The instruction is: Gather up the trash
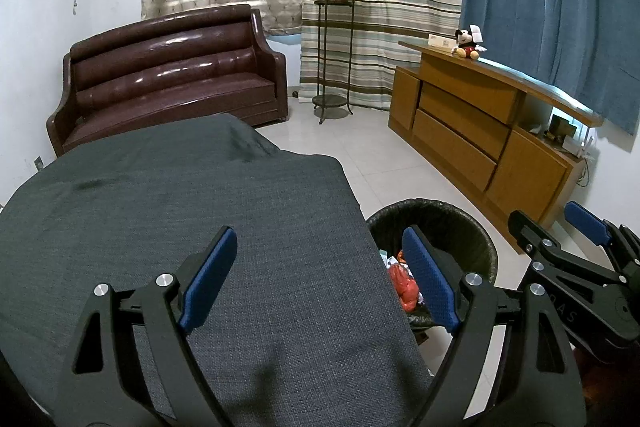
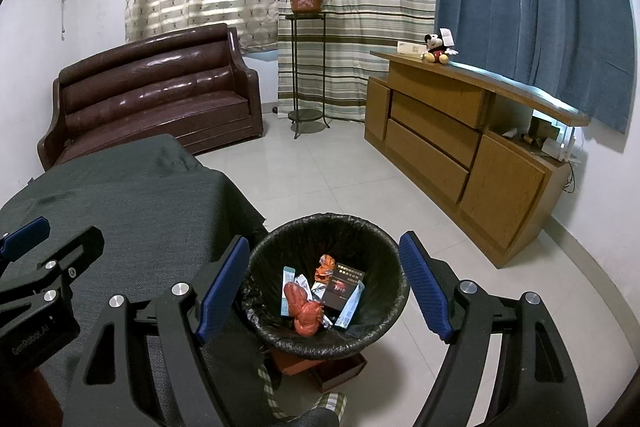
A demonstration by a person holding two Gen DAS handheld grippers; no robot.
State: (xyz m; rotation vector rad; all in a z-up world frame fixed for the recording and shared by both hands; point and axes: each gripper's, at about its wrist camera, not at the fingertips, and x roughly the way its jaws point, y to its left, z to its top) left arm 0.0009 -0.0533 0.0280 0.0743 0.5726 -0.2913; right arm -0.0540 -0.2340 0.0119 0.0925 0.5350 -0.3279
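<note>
- The round waste bin lined with a black plastic bag (image 2: 326, 331) is seen on the pale tiled floor (image 2: 340, 179), just beside the right-hand edge of the table covered with dark grey woven cloth (image 1: 192, 227).
- The collected trash is found inside this bin: a crumpled orange-red wrapper (image 2: 305, 311), a dark printed box (image 2: 342, 287), and pale blue-green sachets (image 2: 351, 307).
- The left gripper (image 1: 320, 283), black-framed with blue pads, is held wide open over the cloth; nothing is gripped, and its right finger overlaps the bin's rim in the left wrist view.
- The right gripper (image 2: 326, 287) is likewise spread wide above the bin's mouth, with nothing between its pads.
- Left of the bin, the table's edge runs away towards its far corner, where the cloth is draped down.
- Beyond and to the right of the bin, a broad stretch of open floor is seen.
- Farther right of the bin, a wooden sideboard with drawers (image 2: 452, 139) is set against the wall, with a soft toy mouse (image 2: 438, 49) on top.
- Far behind the bin, a glossy brown leather sofa (image 2: 156, 91) and a potted plant on a tall metal stand (image 2: 307, 1) are placed before patterned and striped curtains (image 2: 356, 7); a blue curtain (image 2: 528, 11) hangs behind the sideboard.
</note>
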